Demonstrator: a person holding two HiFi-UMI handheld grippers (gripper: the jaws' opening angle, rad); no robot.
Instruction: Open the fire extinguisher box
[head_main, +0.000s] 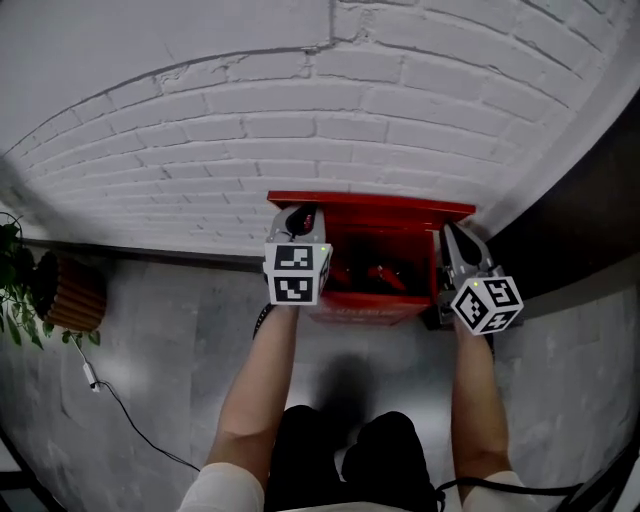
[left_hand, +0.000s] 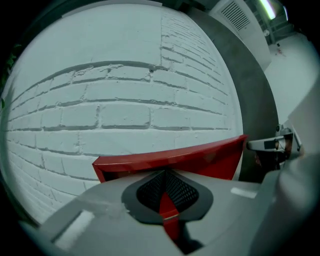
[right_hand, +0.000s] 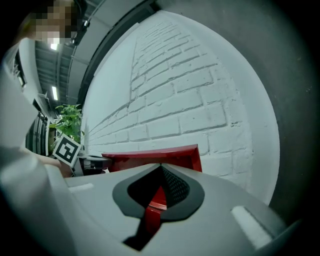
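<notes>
A red fire extinguisher box (head_main: 365, 305) stands on the floor against the white brick wall (head_main: 250, 130). Its lid (head_main: 370, 203) is raised, and red extinguisher parts (head_main: 385, 275) show inside. My left gripper (head_main: 300, 222) is at the box's left top corner, my right gripper (head_main: 452, 240) at its right top corner. In the left gripper view the jaws of the left gripper (left_hand: 167, 202) are shut on a thin red edge, with the lid (left_hand: 200, 157) just beyond. The right gripper (right_hand: 159, 192) is likewise shut on a red edge below the lid (right_hand: 165, 157).
A green plant (head_main: 15, 280) in a wicker pot (head_main: 72, 292) stands at the left by the wall. A thin cable (head_main: 120, 405) runs over the grey floor. A dark panel (head_main: 590, 210) borders the wall on the right. The person's knees (head_main: 350, 450) are close before the box.
</notes>
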